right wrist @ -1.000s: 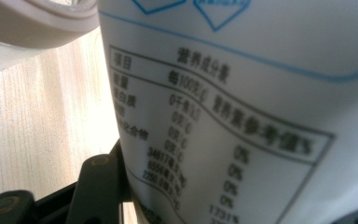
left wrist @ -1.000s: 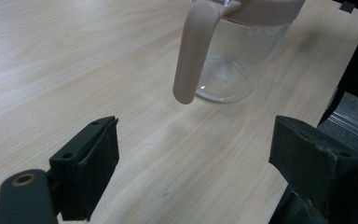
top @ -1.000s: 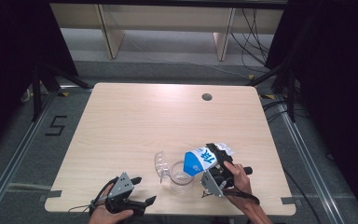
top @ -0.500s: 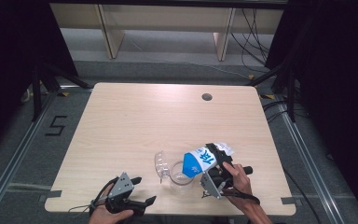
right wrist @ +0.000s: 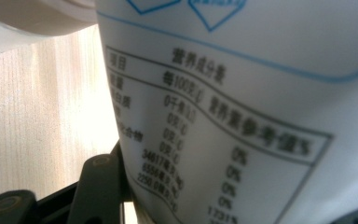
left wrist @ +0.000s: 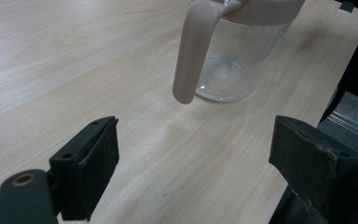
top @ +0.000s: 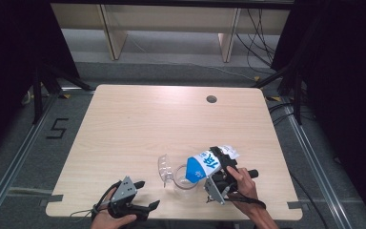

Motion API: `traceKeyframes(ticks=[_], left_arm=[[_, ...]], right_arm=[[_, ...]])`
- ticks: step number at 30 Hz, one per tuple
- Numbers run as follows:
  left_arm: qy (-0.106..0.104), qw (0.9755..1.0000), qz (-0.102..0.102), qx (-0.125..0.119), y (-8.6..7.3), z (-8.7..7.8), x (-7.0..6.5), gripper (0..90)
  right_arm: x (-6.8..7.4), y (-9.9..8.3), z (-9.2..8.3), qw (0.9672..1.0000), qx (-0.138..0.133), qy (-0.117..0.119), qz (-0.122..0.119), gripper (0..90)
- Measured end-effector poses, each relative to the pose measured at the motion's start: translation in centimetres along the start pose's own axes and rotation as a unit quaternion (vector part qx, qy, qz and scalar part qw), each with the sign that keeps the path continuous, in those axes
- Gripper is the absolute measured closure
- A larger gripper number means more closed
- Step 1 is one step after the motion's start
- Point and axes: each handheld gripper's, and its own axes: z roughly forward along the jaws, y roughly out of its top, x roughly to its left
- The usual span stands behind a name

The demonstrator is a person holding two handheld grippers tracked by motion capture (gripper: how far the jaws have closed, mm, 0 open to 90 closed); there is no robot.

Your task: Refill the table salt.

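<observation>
Black left gripper point(top: 145, 195), grey three-cornered plate, thick square-padded jaws, brass-ringed screw holes.

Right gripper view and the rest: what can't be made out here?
- White and blue printed packet: right gripper view, its small table of print is blurred; top and bottom cut off by the edges.
- Clear glass jug with beige handle: left gripper view, rim cut off by the top edge; high view too small to tell whether anything pours in.
- Right gripper: its far jaw is hidden behind the packet.
</observation>
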Motion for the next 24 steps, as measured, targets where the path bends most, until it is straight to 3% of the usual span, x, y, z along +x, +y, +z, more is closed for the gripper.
traceKeyframes(ticks=[1,2,3,11,12,16,18,19,23,24], left_arm=[[-0.001,1.0,-0.002,-0.001,-0.01,0.03,0.0,15.1],[0.0,1.0,-0.005,-0.005,-0.02,0.05,-0.08,15.1],[-0.003,0.9998,-0.016,-0.014,-0.05,0.18,-0.25,15.0],[-0.001,0.9999,-0.014,-0.008,-0.04,0.1,-0.22,15.1],[0.0,0.9999,-0.013,-0.007,-0.03,0.08,-0.21,15.0],[-0.003,0.9998,-0.014,-0.009,-0.02,0.11,-0.23,15.0],[-0.002,0.9998,-0.016,-0.009,-0.03,0.1,-0.27,15.1],[-0.002,0.9998,-0.015,-0.009,-0.03,0.11,-0.26,15.1],[-0.001,0.9998,-0.016,-0.009,-0.03,0.12,-0.24,15.1],[0.0,1.0,-0.003,0.0,-0.01,0.01,-0.06,15.1]], right_arm=[[-0.4,0.13,0.0,0.9995,-0.003,-0.006,-0.032,47.4],[-0.48,0.16,0.01,0.9992,-0.004,-0.007,-0.038,47.5],[-0.37,0.13,-0.01,0.9995,-0.002,-0.007,-0.031,47.5],[-0.35,0.1,0.0,0.9991,0.001,-0.009,-0.042,47.6],[0.07,-0.02,0.03,0.9999,0.002,-0.006,-0.011,47.5],[0.08,-0.02,0.03,0.9999,0.005,-0.006,-0.014,47.6],[-0.39,0.1,0.04,0.9986,0.002,-0.011,-0.053,47.7],[-0.4,0.1,0.06,0.9983,0.002,-0.011,-0.058,47.6],[-0.29,0.07,0.06,0.9986,0.004,-0.012,-0.052,47.7],[-0.3,0.07,0.06,0.9986,0.004,-0.012,-0.052,47.7]])
